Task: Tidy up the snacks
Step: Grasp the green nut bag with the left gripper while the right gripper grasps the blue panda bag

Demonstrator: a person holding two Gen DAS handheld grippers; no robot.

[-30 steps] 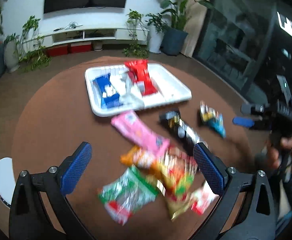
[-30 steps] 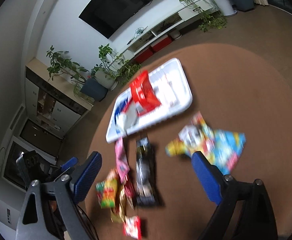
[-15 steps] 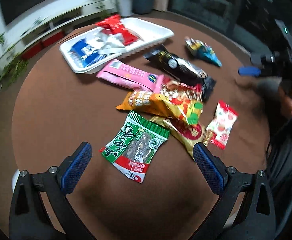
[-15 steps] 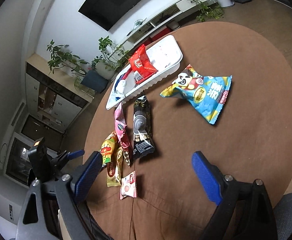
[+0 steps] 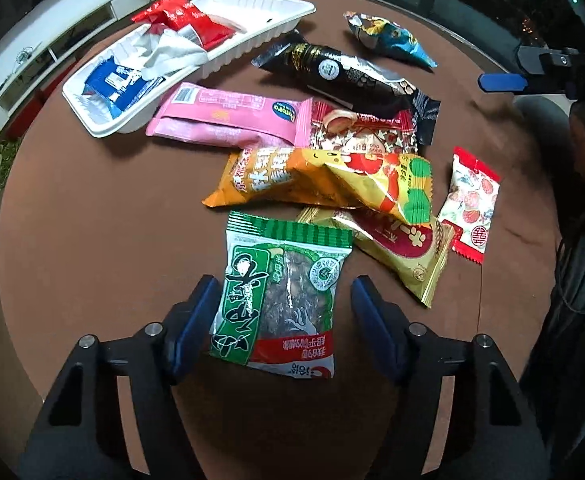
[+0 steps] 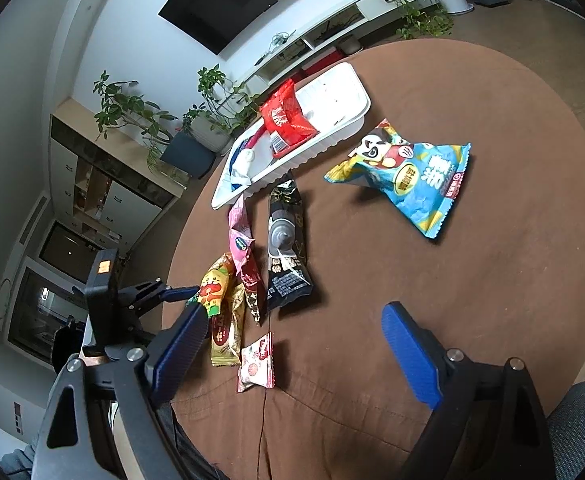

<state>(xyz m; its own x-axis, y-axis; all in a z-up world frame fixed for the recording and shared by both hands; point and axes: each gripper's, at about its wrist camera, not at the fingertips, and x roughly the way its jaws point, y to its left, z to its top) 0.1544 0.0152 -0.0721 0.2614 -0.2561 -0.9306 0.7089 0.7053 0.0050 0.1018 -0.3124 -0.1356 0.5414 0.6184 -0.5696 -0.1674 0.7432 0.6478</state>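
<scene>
The green crinkly plastic snack packet with a red band (image 5: pixel 280 300) lies flat on the round brown-covered table (image 5: pixel 92 220), nearest the person, its lower half between the blue pads of the left gripper (image 5: pixel 284 300), whose jaws stand partly open around it: the left pad is at or just beside the packet's edge and the right pad is apart from it, so nothing is gripped yet. To take it well, I would judge it best to lower the pads to the cloth, close across the packet's width so the film bunches without slipping, lift it free of the gold packet (image 5: pixel 404 252) touching its upper corner, and carry it to the white ribbed plastic tray (image 5: pixel 252 36) at the far side. The right gripper (image 6: pixel 292 344) hovers wide open and empty above the table's near edge, well apart from the blue cartoon-printed bag (image 6: pixel 408 180). Counted: eight loose packets on the cloth, namely green, gold, orange-yellow (image 5: pixel 316 180), red starred (image 5: pixel 360 128), pink (image 5: pixel 224 116), long black (image 5: pixel 344 76), blue, and a small red-and-white sachet (image 5: pixel 472 204); one tray, holding at least three, red (image 5: pixel 184 20), white (image 5: pixel 172 52) and blue (image 5: pixel 112 80); two grippers.
</scene>
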